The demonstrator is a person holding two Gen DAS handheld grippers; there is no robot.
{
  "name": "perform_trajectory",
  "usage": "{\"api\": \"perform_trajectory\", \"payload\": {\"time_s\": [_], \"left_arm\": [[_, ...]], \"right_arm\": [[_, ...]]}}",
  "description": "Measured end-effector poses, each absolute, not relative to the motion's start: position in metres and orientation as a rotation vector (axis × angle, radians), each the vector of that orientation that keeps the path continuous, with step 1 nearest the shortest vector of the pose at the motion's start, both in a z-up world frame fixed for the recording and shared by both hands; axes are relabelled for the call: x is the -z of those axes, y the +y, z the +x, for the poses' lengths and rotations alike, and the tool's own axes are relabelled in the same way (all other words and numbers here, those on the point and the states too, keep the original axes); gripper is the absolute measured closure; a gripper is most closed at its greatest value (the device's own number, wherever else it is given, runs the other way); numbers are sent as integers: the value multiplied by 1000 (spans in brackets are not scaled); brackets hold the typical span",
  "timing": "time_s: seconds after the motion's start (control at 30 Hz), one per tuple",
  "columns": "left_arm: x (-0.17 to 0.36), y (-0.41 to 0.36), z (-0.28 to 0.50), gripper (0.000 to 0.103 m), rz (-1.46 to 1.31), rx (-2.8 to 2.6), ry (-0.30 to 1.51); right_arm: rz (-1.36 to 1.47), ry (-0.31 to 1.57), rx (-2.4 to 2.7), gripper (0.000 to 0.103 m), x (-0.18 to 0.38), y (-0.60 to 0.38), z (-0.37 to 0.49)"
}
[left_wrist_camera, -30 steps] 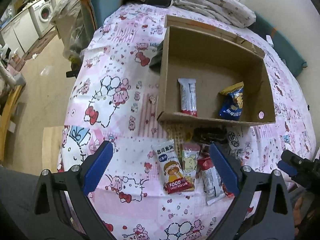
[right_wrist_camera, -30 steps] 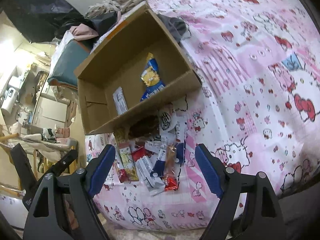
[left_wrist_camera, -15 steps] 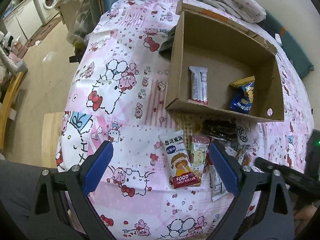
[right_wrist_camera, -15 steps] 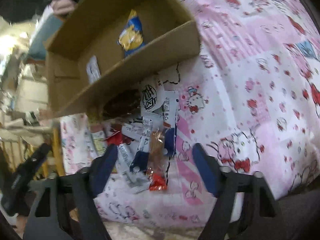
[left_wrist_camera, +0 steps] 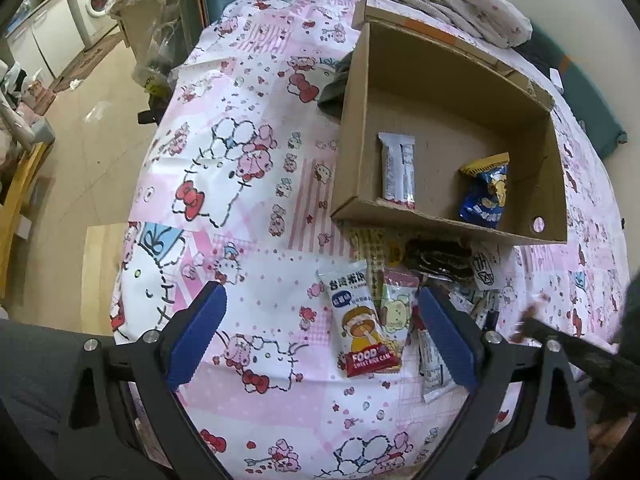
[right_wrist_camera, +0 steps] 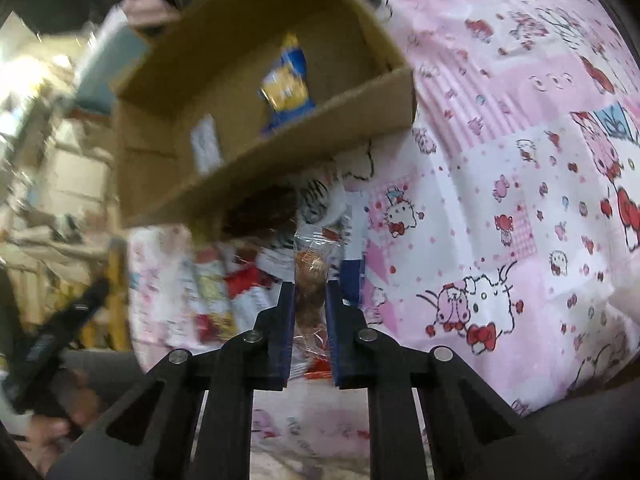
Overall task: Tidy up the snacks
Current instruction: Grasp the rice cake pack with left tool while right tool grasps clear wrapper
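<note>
Right gripper (right_wrist_camera: 310, 300) up close: its blue pads have just been closing, and they now pinch a clear-wrapped brown snack (right_wrist_camera: 314, 272) between them, the wrapper's top sticking up past the fingertips. This view is blurred, so the print on the wrapper cannot be read.

Left gripper (left_wrist_camera: 322, 332) hangs with its jaws wide apart, nothing between them but the pink cartoon-print cloth (left_wrist_camera: 248, 208) that covers the surface below. Just past its right pad lies the pile of loose snacks: a white rice cake packet (left_wrist_camera: 362, 328) with a red band at the bottom, a pale green packet (left_wrist_camera: 394, 308) tucked against it, a white sachet (left_wrist_camera: 434, 364) partly hidden behind the pad, and a dark brown packet (left_wrist_camera: 438, 258) pressed up to the box. At the right edge a dark bar (left_wrist_camera: 576, 348) of the other gripper cuts into the picture.

Beyond the pile stands the cardboard box (left_wrist_camera: 400, 216), its near wall rising right against the heap. Inside it, well apart from each other, lie a white bar wrapper (left_wrist_camera: 398, 170) on the left and a blue and yellow bag (left_wrist_camera: 486, 190) on the right.

Farther off, a crumpled light blanket (left_wrist_camera: 460, 4) lies behind the box, and across the floor to the left stands a washing machine (left_wrist_camera: 98, 4).
</note>
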State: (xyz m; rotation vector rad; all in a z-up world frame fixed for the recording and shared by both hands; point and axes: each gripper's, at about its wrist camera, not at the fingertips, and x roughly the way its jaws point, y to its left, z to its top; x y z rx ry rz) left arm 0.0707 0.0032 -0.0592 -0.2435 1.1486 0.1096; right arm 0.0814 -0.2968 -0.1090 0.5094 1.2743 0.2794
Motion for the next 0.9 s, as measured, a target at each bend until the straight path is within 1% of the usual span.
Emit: {"api": "perform_trajectory", "payload": {"time_s": [0.07, 0.13, 0.23, 0.3, 0.43, 0.53, 0.6, 0.8, 0.83, 0.87, 0.9], "left_arm": [[61, 6, 72, 9, -254, -124, 1145], [66, 10, 74, 17, -278, -135, 1155], [77, 15, 77, 19, -324, -151, 1183], [82, 16, 77, 20, -334, -156, 1192], [97, 13, 81, 30, -353, -141, 1230], [112, 3, 84, 31, -356, -107, 1278], [123, -6, 87, 33, -345, -88, 1311], [154, -25, 94, 44, -327, -53, 1412], [156, -25, 94, 69, -350, -52, 1417], [155, -24, 94, 77, -364, -55, 1429], [154, -24, 94, 77, -356, -57, 1430]], "right_arm": [[551, 1207, -313, 88, 96, -303, 75], [602, 1140, -374, 88, 83, -306, 68], [635, 1090, -430, 88, 74, -308, 62], [652, 1098, -445, 88, 77, -305, 62], [648, 1110, -455, 88, 80, -298, 65], [645, 1118, -455, 88, 85, -295, 65], [646, 1126, -453, 88, 85, -294, 66], [651, 1135, -433, 88, 89, -297, 69], [652, 1134, -431, 88, 89, -298, 69], [652, 1134, -428, 88, 89, -299, 69], [652, 1134, -427, 88, 89, -299, 68]]}}
